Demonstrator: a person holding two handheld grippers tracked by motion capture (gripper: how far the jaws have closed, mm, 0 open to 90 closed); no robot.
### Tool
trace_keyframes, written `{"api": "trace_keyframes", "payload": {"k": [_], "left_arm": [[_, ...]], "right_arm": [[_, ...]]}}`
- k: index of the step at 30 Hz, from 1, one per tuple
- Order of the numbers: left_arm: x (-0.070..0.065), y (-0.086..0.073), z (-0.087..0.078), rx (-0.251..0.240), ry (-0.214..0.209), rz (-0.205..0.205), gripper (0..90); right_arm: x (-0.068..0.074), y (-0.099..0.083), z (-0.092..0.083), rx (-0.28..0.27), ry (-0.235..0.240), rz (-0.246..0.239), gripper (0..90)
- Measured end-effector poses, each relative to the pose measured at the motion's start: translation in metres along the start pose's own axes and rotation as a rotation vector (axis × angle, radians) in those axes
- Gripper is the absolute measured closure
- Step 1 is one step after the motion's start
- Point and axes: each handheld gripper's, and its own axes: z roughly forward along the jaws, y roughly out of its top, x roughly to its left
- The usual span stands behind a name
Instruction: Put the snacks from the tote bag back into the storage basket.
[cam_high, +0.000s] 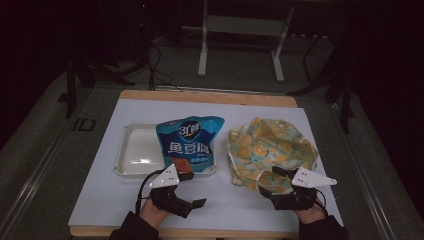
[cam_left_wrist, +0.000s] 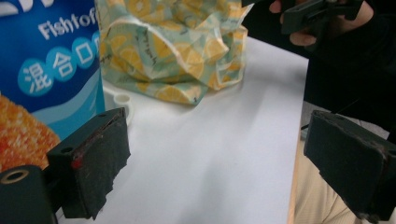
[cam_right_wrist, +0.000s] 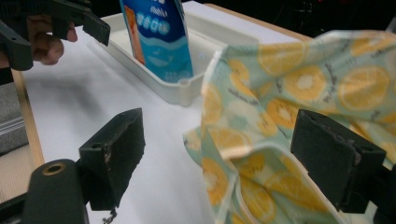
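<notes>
A blue fish-tofu snack bag (cam_high: 190, 144) lies in a white tray (cam_high: 135, 150) on the white-covered worktop (cam_high: 100, 195), beside a crumpled orange-print cloth bag (cam_high: 270, 147). The left gripper (cam_high: 192, 190) sits just before the tray, jaws spread and empty. The right gripper (cam_high: 272, 182) has its jaws wide at the cloth bag's near edge.

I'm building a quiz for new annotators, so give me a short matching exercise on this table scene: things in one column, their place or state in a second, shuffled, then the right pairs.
Things:
1. blue snack bag with white lettering
2. crumpled cloth bag with an orange-slice print
3. shallow white plastic tray
4. left gripper

Places or states:
A. lies on the table's right half
B. jaws open, just in front of the tray
C. on the table's left half, bearing another thing
D. rests in the tray

Pairs: 1-D, 2-A, 3-C, 4-B
</notes>
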Motion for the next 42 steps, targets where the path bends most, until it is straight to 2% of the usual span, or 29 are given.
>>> {"api": "trace_keyframes", "payload": {"k": [5,9,12,15,18,21,25,36,42], "left_arm": [[0.001,-0.005,0.002,0.013,0.006,-0.007,7.6],[0.001,-0.008,0.003,0.020,-0.006,-0.016,7.6],[0.000,-0.010,0.003,0.026,-0.007,-0.018,7.6],[-0.002,-0.011,0.003,0.031,0.000,-0.010,7.6],[-0.003,-0.013,0.003,0.035,0.017,0.007,7.6],[-0.004,-0.015,0.004,0.050,0.037,0.025,7.6],[-0.003,-0.016,0.004,0.035,0.033,0.022,7.6],[-0.002,-0.019,0.004,0.015,0.024,0.015,7.6],[-0.001,-0.020,0.004,0.013,0.030,0.010,7.6]], "right_arm": [[-0.004,-0.012,-0.007,0.004,-0.027,0.017,17.2],[-0.007,-0.019,-0.013,-0.004,-0.077,0.021,17.2],[-0.011,-0.025,-0.019,-0.019,-0.107,0.048,17.1],[-0.013,-0.033,-0.024,-0.024,-0.143,0.068,16.5],[-0.017,-0.040,-0.027,-0.022,-0.177,0.066,16.1],[-0.022,-0.045,-0.030,-0.023,-0.188,0.084,16.1],[-0.026,-0.048,-0.032,-0.045,-0.198,0.100,16.1],[-0.023,-0.053,-0.026,-0.082,-0.184,0.058,16.4],[-0.022,-0.053,-0.023,-0.073,-0.184,0.034,16.4]]}}
